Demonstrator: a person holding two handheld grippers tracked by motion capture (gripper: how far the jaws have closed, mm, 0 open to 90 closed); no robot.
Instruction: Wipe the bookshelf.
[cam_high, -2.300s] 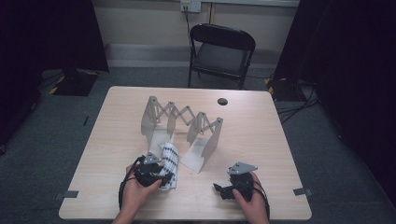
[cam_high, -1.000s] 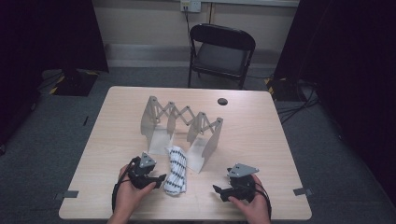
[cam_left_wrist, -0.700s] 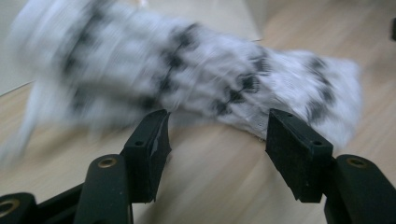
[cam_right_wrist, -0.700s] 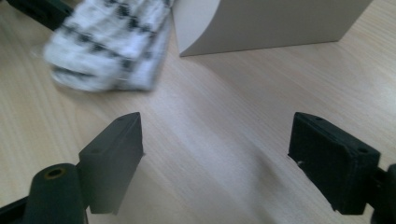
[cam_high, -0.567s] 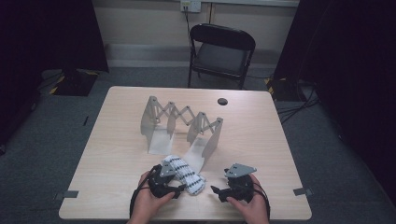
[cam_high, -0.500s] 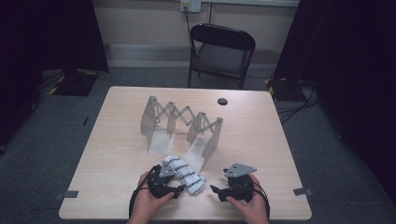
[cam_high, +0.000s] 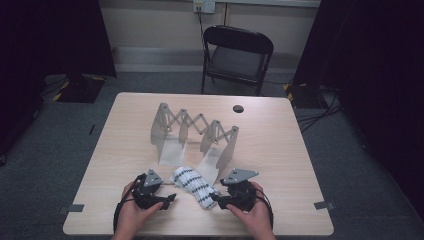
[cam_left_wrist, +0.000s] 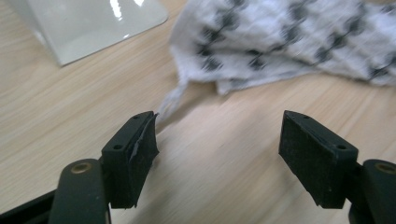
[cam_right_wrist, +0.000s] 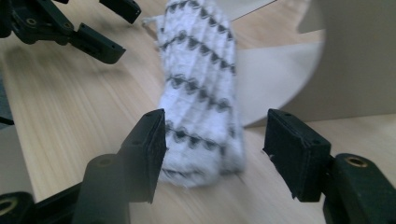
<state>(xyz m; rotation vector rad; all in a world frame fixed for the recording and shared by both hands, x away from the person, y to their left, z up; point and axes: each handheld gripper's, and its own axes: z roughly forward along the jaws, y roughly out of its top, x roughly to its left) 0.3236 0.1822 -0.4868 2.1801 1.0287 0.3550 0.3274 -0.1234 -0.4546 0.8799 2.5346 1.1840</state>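
While the wooden table carries a grey accordion rack at its middle, a white towel with dark dots is laid rolled on the near edge, just in front of that rack and between two hand-held grippers. The right gripper is set around the towel's near end, its jaws having just been closing, one pad touching cloth, the other apart. The left gripper is held spread beside the towel's other end; its jaws have just been opening, with nothing between them.
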